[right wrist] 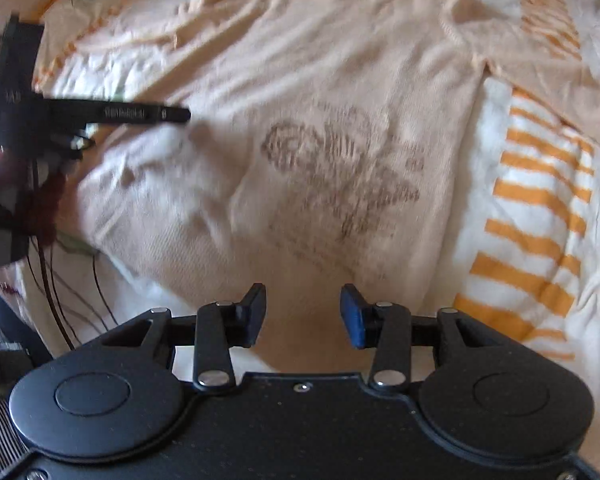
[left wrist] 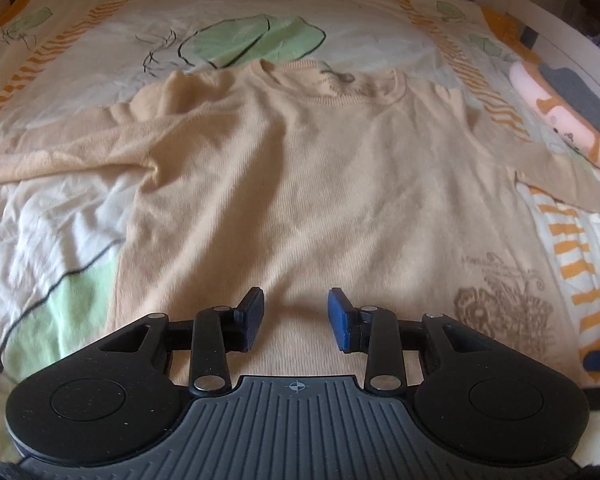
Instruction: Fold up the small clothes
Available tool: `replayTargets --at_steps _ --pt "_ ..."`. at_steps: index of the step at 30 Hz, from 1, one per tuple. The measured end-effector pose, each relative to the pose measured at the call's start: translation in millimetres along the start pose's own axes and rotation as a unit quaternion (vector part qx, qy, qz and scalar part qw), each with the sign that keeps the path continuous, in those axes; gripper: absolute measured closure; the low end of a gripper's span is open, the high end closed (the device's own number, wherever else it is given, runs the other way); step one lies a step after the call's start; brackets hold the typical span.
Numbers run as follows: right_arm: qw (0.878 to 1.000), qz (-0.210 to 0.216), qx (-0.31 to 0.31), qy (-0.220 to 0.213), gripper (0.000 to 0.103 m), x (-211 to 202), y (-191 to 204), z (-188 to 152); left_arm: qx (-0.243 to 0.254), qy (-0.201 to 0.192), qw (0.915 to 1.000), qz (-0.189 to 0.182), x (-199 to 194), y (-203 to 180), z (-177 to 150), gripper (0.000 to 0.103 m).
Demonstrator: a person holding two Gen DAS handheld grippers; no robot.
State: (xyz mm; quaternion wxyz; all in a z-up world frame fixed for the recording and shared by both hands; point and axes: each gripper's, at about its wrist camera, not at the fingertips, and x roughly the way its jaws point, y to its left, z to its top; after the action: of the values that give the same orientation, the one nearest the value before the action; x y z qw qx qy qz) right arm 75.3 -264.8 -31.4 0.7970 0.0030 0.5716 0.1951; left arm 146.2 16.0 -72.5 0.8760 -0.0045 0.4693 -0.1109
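Because the sweater (left wrist: pixel 300 168) lies face-up, flat on the bedspread (left wrist: pixel 52 232) with sleeves spread, we judge folding not begun; left gripper (left wrist: pixel 296 318) and right gripper (right wrist: pixel 303 316) (both over its hem) stand open, empty.

You're working over a bed: white bedspread (left wrist: pixel 52 208), rumpled, printed with green leaf shapes (left wrist: pixel 256 40) outlined in black and orange striped bands (right wrist: pixel 536 216). Pink plush pillow (left wrist: pixel 556 120) with a cartoon face at the right edge. Warm daylight on the fabric. Dark, unclear furniture in the top right corner.
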Motion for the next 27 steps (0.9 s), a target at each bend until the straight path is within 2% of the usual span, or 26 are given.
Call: replayTargets --at_steps 2,4,9,12,14,17,19,21,23,25,27 --pt "0.997 -0.006 0.022 -0.069 0.048 -8.0 -3.1 18.6 0.000 -0.019 0.9998 0.008 3.7 1.8 17.7 0.069" --pt "0.991 -0.025 0.030 -0.129 0.046 0.7 -3.6 47.5 -0.007 -0.036 0.9992 0.015 11.8 5.3 33.9 0.069" --pt "0.976 -0.026 0.035 -0.214 0.047 47.9 0.2 97.7 -0.009 -0.045 0.9979 0.046 51.6 19.7 67.0 0.069" --pt "0.976 -0.045 0.010 -0.211 0.047 84.1 6.3 115.4 -0.010 -0.021 0.9964 0.081 76.2 40.5 73.4 0.068" --pt "0.979 -0.063 0.008 -0.195 0.047 99.9 3.1 115.9 -0.017 -0.022 0.9967 0.077 81.6 61.2 70.6 0.067" --pt "0.979 -0.107 0.013 -0.171 0.048 110.6 -13.5 98.3 -0.020 -0.032 0.9927 0.115 81.0 84.2 68.8 0.069" --pt "0.976 -0.106 0.023 -0.190 0.049 104.0 -29.8 81.7 -0.043 -0.030 0.9868 0.153 82.8 98.3 70.2 0.066" --pt "0.974 -0.113 0.033 -0.193 0.049 99.0 -37.9 74.7 -0.058 -0.026 0.9876 0.144 80.5 104.4 73.2 0.065" --pt "0.974 -0.117 0.032 -0.192 0.049 92.8 -39.9 72.4 -0.067 -0.032 0.9855 0.152 70.6 98.9 76.9 0.066" --pt "0.973 -0.111 0.039 -0.199 0.048 86.5 -41.6 71.4 -0.061 -0.054 0.9850 0.152 56.8 85.0 80.0 0.066" --pt "0.971 -0.103 0.046 -0.213 0.048 79.6 -45.8 69.8 -0.052 -0.075 0.9871 0.132 45.4 70.3 82.1 0.066"
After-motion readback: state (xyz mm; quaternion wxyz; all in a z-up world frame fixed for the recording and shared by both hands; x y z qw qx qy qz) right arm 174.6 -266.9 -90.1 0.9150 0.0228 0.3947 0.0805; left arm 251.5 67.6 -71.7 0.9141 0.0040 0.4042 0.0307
